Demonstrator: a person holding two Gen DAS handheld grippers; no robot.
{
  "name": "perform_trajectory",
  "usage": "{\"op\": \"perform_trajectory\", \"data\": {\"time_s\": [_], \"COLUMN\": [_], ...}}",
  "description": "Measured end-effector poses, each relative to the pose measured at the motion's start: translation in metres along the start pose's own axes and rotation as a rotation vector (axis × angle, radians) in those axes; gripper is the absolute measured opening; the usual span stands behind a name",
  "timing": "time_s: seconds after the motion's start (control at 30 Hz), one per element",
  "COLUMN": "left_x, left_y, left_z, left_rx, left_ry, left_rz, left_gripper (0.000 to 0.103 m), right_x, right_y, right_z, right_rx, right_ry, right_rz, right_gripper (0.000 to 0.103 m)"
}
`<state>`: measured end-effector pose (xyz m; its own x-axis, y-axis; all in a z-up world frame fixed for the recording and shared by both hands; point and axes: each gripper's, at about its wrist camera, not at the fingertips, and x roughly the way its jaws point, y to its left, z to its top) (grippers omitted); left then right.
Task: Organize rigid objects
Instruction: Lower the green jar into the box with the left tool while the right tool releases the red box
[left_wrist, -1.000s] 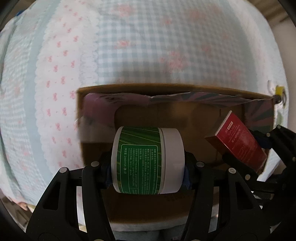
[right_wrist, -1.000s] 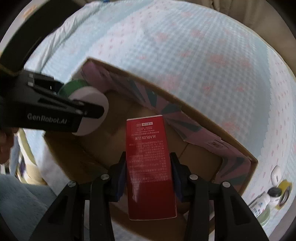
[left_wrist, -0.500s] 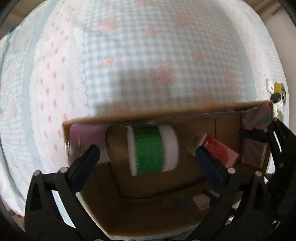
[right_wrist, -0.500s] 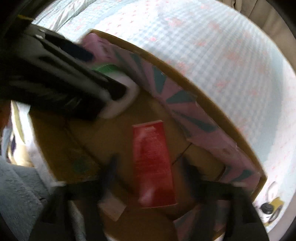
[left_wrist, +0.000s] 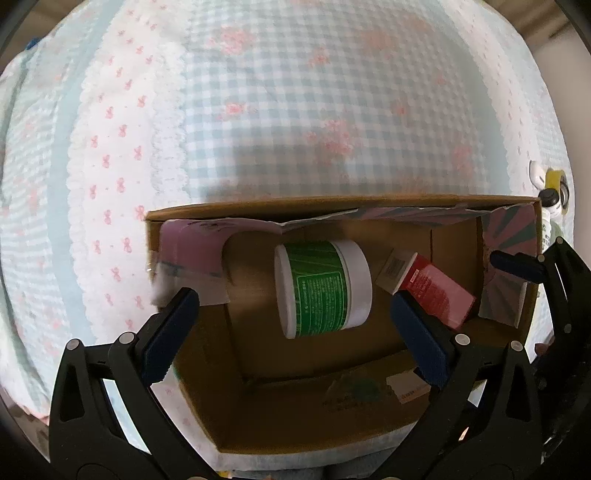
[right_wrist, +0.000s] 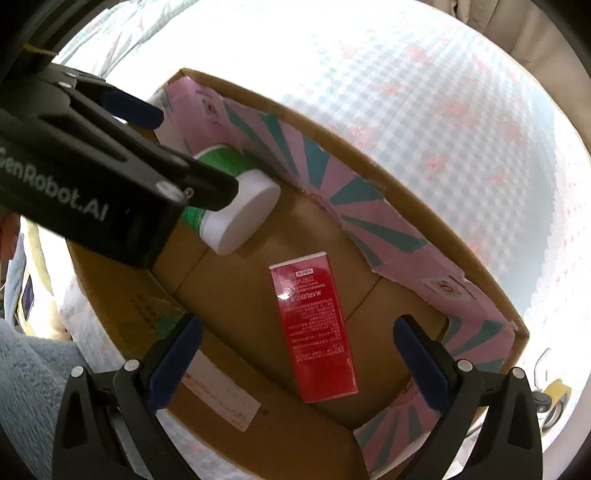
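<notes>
Left wrist view: both the left gripper (left_wrist: 291, 326) and right gripper (right_wrist: 295, 350) gape wide, empty, so the green jar (left_wrist: 323, 288), on its side in the cardboard box (left_wrist: 332, 205), might roll into the red carton (right_wrist: 314, 328).

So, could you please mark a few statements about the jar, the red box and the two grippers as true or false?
1. The jar lies on its side in the carton. True.
2. The left gripper is clamped on the jar. False: its jaws are open and empty.
3. The red box lies flat on the carton floor. True.
4. The right gripper grips the red box. False: it is open above it.
5. The jar's label is blue. False: it is green.
</notes>
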<state>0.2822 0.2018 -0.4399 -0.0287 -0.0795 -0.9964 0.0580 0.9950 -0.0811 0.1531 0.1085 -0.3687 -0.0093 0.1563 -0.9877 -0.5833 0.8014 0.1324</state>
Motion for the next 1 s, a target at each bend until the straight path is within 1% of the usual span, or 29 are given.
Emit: {"op": "perform_trajectory", "data": {"time_s": [0.1,0.23,0.3,0.37,0.47,0.53,0.6,0.63,0.7,0.73,0.83,0.93,1.0], "left_x": [-0.008,-0.022,-0.034,-0.054,-0.088,-0.113,-0.146,-0.156,-0.190,-0.199,-0.239,-0.265,-0.278], "left_y": [-0.005,-0.001,0.000,0.004,0.012,0.016,0.021,0.021,0.026,0.029,0.035,0.036,0.035], "left_z": [0.000,-0.007,-0.011,-0.018,-0.031,-0.041,-0.059,-0.064,-0.085,-0.089,-0.116,-0.136,-0.149], "left_rx": [0.001,0.008,0.005,-0.002,-0.024,-0.032,-0.034,-0.035,-0.034,-0.033,-0.038,-0.038,-0.029], "left_ry": [-0.018,-0.032,-0.057,-0.101,-0.160,-0.204,-0.267,-0.286,-0.349,-0.365,-0.449,-0.497,-0.527], "left_rz": [-0.001,-0.007,-0.015,-0.021,-0.021,-0.023,-0.025,-0.026,-0.023,-0.023,-0.027,-0.030,-0.030], "left_gripper": [0.103,0.103,0.103,0.103,0.103,0.103,0.103,0.103,0.103,0.103,0.103,0.103,0.103], "right_x": [-0.012,-0.027,-0.036,-0.050,-0.077,-0.105,-0.135,-0.146,-0.177,-0.190,-0.224,-0.250,-0.267], "right_y": [0.002,0.005,0.008,0.011,0.018,0.025,0.031,0.034,0.040,0.044,0.056,0.062,0.066], "right_z": [-0.008,-0.011,-0.013,-0.016,-0.021,-0.026,-0.034,-0.036,-0.042,-0.047,-0.058,-0.065,-0.079], "right_rx": [-0.003,-0.005,-0.002,0.005,0.012,0.029,0.063,0.078,0.121,0.141,0.201,0.284,0.351], "right_ry": [-0.022,-0.048,-0.060,-0.079,-0.125,-0.161,-0.203,-0.218,-0.258,-0.270,-0.295,-0.309,-0.326], "right_rz": [-0.015,-0.033,-0.045,-0.047,-0.078,-0.100,-0.115,-0.119,-0.130,-0.139,-0.170,-0.195,-0.210], "right_gripper": [0.103,0.103,0.103,0.103,0.103,0.103,0.103,0.103,0.103,0.103,0.103,0.103,0.103]}}
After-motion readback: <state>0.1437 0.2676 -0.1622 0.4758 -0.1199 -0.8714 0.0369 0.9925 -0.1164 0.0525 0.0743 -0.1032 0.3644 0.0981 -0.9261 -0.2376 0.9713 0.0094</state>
